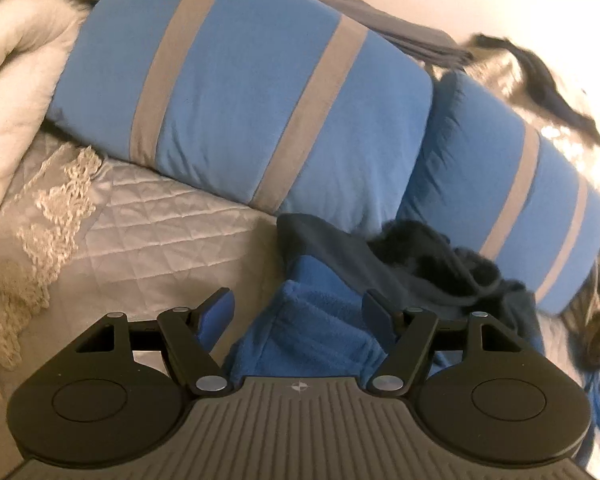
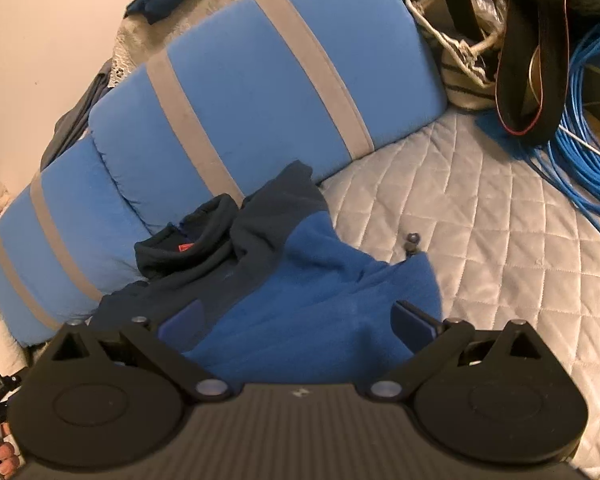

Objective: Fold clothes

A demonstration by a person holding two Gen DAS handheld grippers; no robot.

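Note:
A blue fleece jacket [image 2: 320, 300] with a dark navy upper part and collar [image 2: 204, 232] lies crumpled on the grey quilted bed [image 2: 480, 240], against the blue pillows. It also shows in the left wrist view [image 1: 320, 328]. My left gripper [image 1: 300, 312] is open, its fingers on either side of a blue fold of the jacket. My right gripper [image 2: 296, 320] is open wide, just above the jacket's blue body. Neither gripper holds cloth.
Two blue pillows with grey stripes [image 1: 240, 92] [image 2: 260, 92] lie behind the jacket. A white knitted blanket [image 1: 16, 80] lies left. Blue cable coils [image 2: 580, 140], a black strap [image 2: 532, 60] and bags lie at the right. Folded dark clothes [image 1: 400, 28] rest behind the pillows.

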